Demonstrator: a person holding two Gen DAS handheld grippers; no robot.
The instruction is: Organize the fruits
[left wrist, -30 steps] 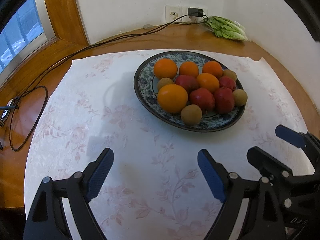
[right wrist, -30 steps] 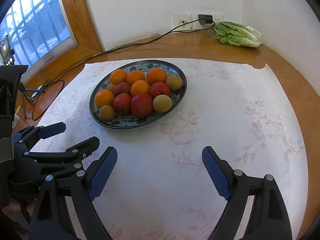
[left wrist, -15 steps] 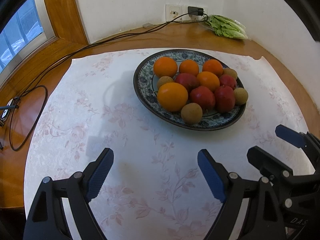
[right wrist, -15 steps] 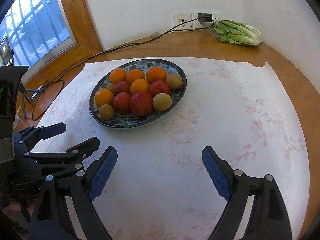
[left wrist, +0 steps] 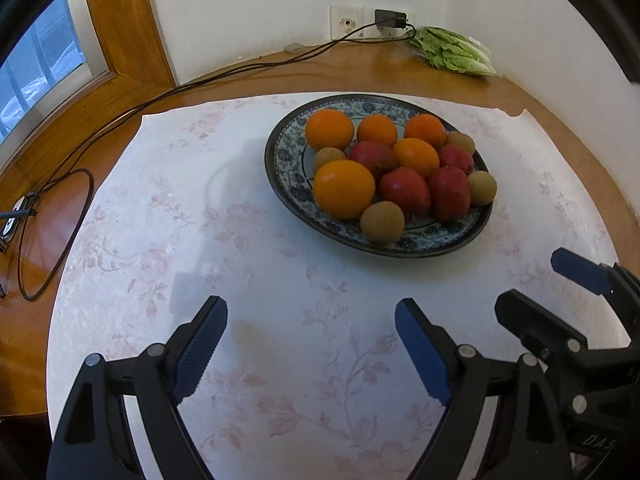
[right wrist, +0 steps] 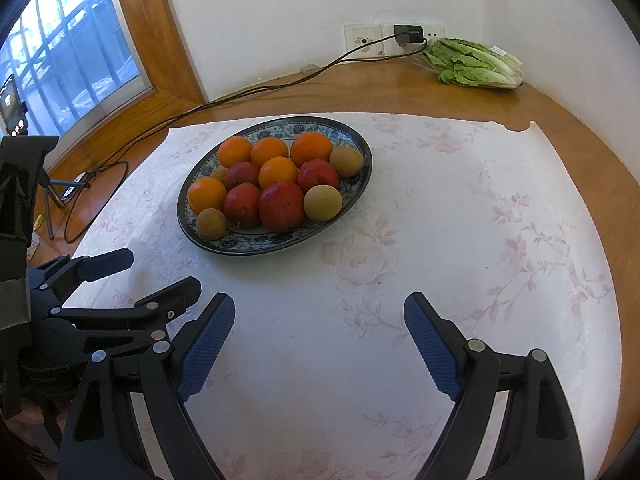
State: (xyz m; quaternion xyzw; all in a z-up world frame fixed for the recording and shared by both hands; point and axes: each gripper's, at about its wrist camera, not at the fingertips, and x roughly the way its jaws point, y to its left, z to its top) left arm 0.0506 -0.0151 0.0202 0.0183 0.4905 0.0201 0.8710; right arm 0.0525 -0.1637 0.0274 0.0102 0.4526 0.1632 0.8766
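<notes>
Left wrist view looks across a round wooden bench covered by a white cloth with faint pink flowers. On the cloth, toward the far side, sits a blue-patterned plate holding the fruits: oranges, red ones and small brownish ones, all piled together. The left gripper hovers released above bare cloth, near the plate but apart from it, with nothing between its blue pads. The right gripper is likewise spread wide and empty, just beside the left one. White walls meet in a corner behind the bench, where a bagged lettuce lies on the wood under a wall socket. A black cable runs from the socket along the bench edge toward a wood-framed window.
</notes>
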